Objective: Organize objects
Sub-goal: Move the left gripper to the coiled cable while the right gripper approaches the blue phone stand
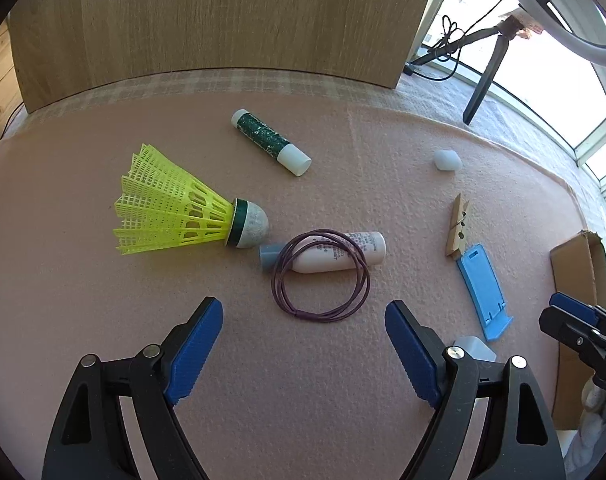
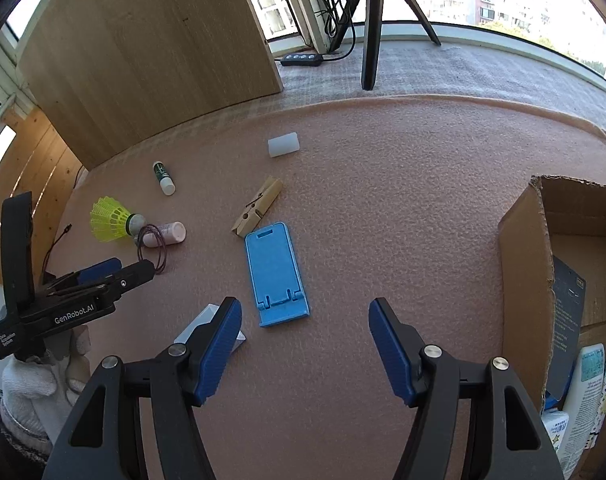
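On the pink felt mat lie a yellow shuttlecock (image 1: 183, 204), a green glue stick (image 1: 269, 141), a small pink bottle (image 1: 335, 257) with a purple cord ring (image 1: 321, 278) over it, a wooden clothespin (image 1: 458, 229), a blue phone stand (image 1: 483, 290) and a white cap (image 1: 447, 160). My left gripper (image 1: 303, 344) is open and empty, just short of the cord ring. My right gripper (image 2: 305, 344) is open and empty, just short of the blue phone stand (image 2: 275, 272). The left gripper also shows in the right wrist view (image 2: 115, 272).
An open cardboard box (image 2: 527, 264) with packets inside stands at the right. A wooden panel (image 1: 223, 20) stands behind the mat. A tripod (image 2: 373, 20) and power strip (image 2: 303, 59) are by the window. A small white object (image 2: 211, 320) lies by my right gripper's left finger.
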A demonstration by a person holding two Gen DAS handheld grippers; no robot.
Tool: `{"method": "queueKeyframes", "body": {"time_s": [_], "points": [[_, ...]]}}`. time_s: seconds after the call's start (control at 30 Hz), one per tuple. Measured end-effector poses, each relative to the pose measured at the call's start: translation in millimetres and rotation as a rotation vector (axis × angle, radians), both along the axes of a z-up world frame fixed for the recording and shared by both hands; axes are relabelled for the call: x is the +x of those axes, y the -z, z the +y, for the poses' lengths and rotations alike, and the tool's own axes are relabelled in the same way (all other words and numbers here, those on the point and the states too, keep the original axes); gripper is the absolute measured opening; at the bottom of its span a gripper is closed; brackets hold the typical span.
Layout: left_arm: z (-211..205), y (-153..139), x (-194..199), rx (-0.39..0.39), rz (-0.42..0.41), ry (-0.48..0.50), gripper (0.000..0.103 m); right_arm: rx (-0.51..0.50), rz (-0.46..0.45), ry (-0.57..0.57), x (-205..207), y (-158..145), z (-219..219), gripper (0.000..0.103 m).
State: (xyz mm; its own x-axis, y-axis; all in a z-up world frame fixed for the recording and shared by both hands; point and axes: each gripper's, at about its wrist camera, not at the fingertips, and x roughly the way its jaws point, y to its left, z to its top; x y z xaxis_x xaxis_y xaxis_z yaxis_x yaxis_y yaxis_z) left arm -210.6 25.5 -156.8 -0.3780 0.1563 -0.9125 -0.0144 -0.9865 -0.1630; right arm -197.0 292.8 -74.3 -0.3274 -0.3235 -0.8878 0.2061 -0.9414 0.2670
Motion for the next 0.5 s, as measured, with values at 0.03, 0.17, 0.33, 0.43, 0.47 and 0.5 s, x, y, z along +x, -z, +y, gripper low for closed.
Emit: {"method": "queueKeyframes", "body": {"time_s": [0.03, 0.17, 0.33, 0.43, 0.47, 0.5], "points": [[1.9, 2.1, -2.4, -0.005, -0.003, -0.002, 0.087, 0.000, -0.005, -0.002, -3.4, 1.9, -2.2, 0.062], [6.1, 8.3, -9.9, -0.026, -0.006, -0.023, 0.088, 0.020, -0.016, -0.014, -15.2, 9.9, -13.2, 0.062], [9.2, 10.2, -13.5, -0.054, -0.004, -0.030, 0.088, 0.052, -0.028, -0.039, -27.3, 20.1, -26.6, 0.062], [9.1, 10.0, -14.0, -0.070, -0.001, -0.025, 0.088, 0.097, -0.026, -0.067, -31.6, 25.5, -38.2, 0.062], [9.0, 10.3, -14.5, -0.074, 0.000, -0.025, 0.088, 0.112, -0.022, -0.079, -32.4, 26.9, -42.4, 0.062], [9.1, 10.3, -14.3, -0.078, 0.002, -0.025, 0.087, 0.129, -0.018, -0.090, -33.0, 28.2, -46.7, 0.062]]}}
